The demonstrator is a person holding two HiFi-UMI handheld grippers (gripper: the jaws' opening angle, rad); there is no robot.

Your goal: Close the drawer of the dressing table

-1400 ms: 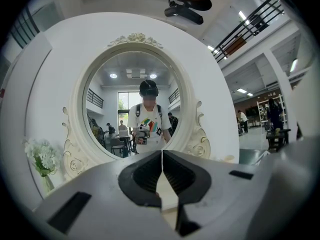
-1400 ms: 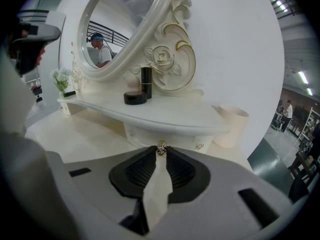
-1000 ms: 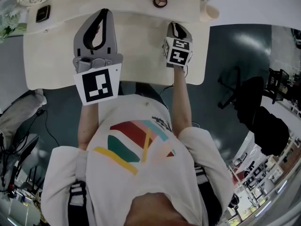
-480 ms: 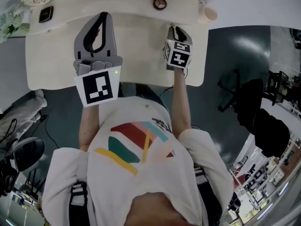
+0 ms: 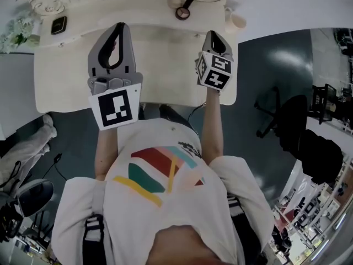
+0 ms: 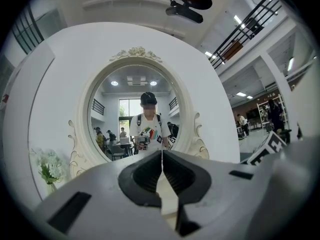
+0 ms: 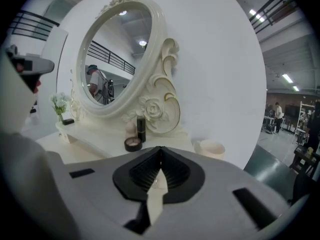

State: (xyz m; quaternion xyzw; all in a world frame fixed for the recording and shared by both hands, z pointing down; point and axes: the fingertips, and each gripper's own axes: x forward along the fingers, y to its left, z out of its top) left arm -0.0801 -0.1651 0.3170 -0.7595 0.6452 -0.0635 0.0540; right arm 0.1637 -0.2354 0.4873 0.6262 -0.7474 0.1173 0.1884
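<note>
Grippers are both pressed together with nothing pinched: the left gripper [image 5: 120, 26] and the right gripper [image 5: 213, 35] are held above the desk [image 5: 60, 87]. The drawer is not seen projecting past the desk's front edge; it is hidden beneath the top. Closing is judged done, with only withdrawal left.

Bright, even ceiling light throughout; strong fisheye bending and dark vignetting are seen at edges; near claw bodies are blurred.
</note>
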